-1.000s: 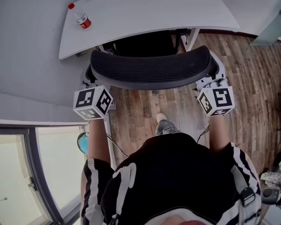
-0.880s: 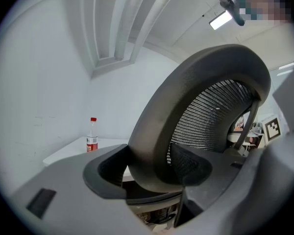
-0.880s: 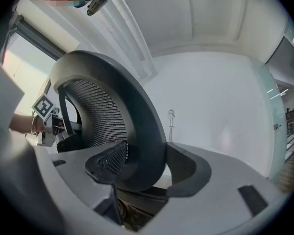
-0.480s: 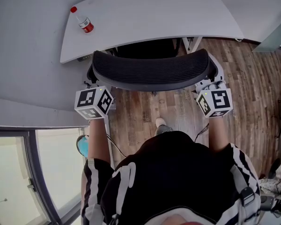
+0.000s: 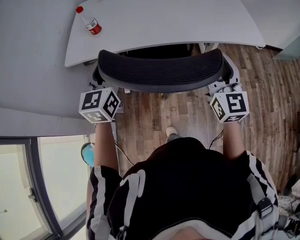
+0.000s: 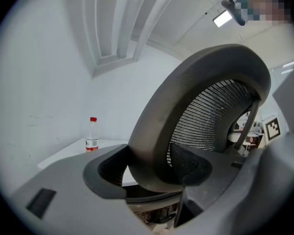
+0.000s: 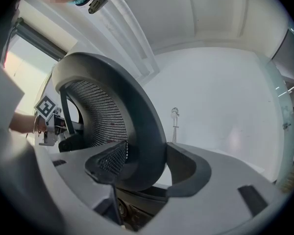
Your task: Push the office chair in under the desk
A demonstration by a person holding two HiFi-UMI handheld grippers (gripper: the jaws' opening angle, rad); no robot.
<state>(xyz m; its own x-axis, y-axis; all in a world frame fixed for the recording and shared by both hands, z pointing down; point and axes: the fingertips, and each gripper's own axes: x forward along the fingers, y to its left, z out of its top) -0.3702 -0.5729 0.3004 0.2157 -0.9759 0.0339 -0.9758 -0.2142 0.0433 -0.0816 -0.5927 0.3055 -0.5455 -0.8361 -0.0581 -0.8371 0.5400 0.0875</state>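
Grip: left tongs [image 6: 147,168] clamped on the left rim of the chair [image 5: 160,71] back, right tongs [image 7: 146,165] clamped on its right rim, both pointing level toward the counter [image 5: 165,19]. Chair seat sits under the counter's near edge; the back stands just outside that edge, over the wood floor [image 5: 190,119]. Bottle [image 5: 91,24] upright near the counter's left end.

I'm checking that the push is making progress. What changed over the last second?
The black mesh office chair's backrest slid further toward the white curved desk, so the dark gap between them narrowed. The left tool and right tool moved with it, still clamped on its rim. The red-capped plastic bottle stayed put.
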